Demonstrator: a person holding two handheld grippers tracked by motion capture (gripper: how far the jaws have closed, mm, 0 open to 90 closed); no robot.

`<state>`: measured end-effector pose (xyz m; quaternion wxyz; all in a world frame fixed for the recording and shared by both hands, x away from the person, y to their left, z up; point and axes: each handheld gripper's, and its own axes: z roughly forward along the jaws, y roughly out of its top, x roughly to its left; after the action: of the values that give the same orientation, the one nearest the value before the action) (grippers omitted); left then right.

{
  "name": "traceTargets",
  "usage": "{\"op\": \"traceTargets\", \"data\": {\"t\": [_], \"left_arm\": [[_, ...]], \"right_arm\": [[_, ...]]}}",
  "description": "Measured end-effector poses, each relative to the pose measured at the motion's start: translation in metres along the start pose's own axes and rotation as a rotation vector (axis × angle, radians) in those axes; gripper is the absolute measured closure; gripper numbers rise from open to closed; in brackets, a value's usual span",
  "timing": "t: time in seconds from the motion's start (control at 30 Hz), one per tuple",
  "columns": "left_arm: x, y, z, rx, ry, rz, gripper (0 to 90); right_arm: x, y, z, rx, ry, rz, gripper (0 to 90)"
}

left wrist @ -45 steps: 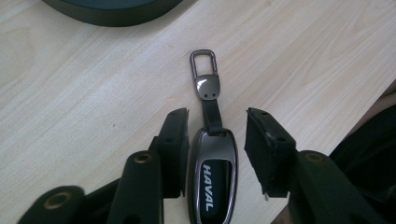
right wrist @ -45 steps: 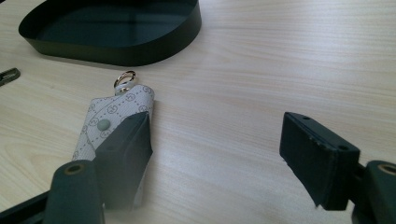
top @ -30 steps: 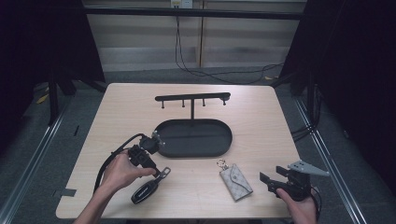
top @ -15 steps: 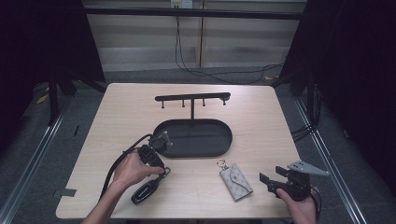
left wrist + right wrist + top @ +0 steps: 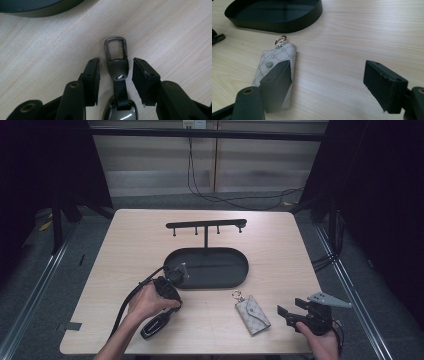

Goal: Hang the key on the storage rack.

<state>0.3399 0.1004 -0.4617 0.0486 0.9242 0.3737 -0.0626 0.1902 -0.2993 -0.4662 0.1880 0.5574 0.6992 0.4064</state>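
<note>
One car key fob (image 5: 156, 325) lies flat on the worktop (image 5: 125, 245), near its front edge. Its metal clasp (image 5: 116, 53) sits between your left gripper's (image 5: 115, 72) jaws, which stand released on either side, not touching it. One patterned key pouch (image 5: 253, 314) lies to the fob's right, ring (image 5: 280, 40) toward the one black oval tray (image 5: 235, 279). Your right gripper (image 5: 329, 82) rests just beside the pouch, jaws spread wide, one over the pouch's corner. One black hook rack (image 5: 206, 225) stands behind the tray. Pale wood worktop; dark room, cables on grey floor.
</note>
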Motion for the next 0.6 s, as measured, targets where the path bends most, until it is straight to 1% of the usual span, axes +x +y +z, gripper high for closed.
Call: {"op": "traceTargets", "data": {"t": [0.03,0.07,0.13,0.17,0.2,0.23,0.27,0.3,0.33,0.37,0.4,0.5,0.57,0.6], "left_arm": [[0.0,0.001,0.001,0.002,-0.001,0.006,57.7],[-0.001,0.001,0.002,0.015,0.001,0.01,57.9],[-0.003,0.002,0.004,0.007,0.019,0.009,59.4],[-0.004,0.003,0.003,0.022,0.029,0.017,59.3],[-0.005,0.004,0.004,0.023,0.04,0.022,59.5],[-0.01,0.005,0.005,0.023,0.083,0.036,60.9],[-0.01,0.005,0.005,0.023,0.083,0.036,62.0],[-0.014,0.005,0.006,0.017,0.1,0.053,62.0],[-0.018,0.005,0.006,0.02,0.115,0.054,59.5],[-0.02,0.005,0.006,0.019,0.12,0.055,62.3],[-0.02,0.004,0.006,0.011,0.115,0.058,65.2],[-0.021,0.005,0.006,0.015,0.115,0.052,66.0],[-0.022,0.005,0.007,0.016,0.119,0.045,69.9],[-0.023,0.006,0.007,0.02,0.124,0.044,69.9]], "right_arm": [[0.0,0.0,0.0,0.001,0.002,0.0,22.3],[0.0,0.0,0.0,0.001,0.002,0.001,22.3],[0.0,0.0,0.0,0.001,0.002,0.001,22.2],[0.0,0.0,0.0,0.001,0.002,0.0,22.2],[0.0,0.0,0.0,0.002,0.003,0.0,22.2],[0.0,0.0,0.0,0.002,0.003,0.0,22.2],[0.0,0.0,0.0,0.002,0.003,0.0,22.2],[0.0,0.0,0.0,0.002,0.003,0.0,22.2],[0.0,0.0,0.001,0.003,0.001,0.0,22.2],[0.0,0.0,0.001,0.004,0.003,0.0,22.2],[0.0,0.0,0.001,0.004,0.005,-0.001,22.1],[0.0,0.0,0.0,0.003,0.005,-0.001,22.1],[0.0,0.0,0.001,0.008,0.004,-0.003,22.1],[0.0,0.0,0.001,0.008,0.004,-0.003,22.1]]}}
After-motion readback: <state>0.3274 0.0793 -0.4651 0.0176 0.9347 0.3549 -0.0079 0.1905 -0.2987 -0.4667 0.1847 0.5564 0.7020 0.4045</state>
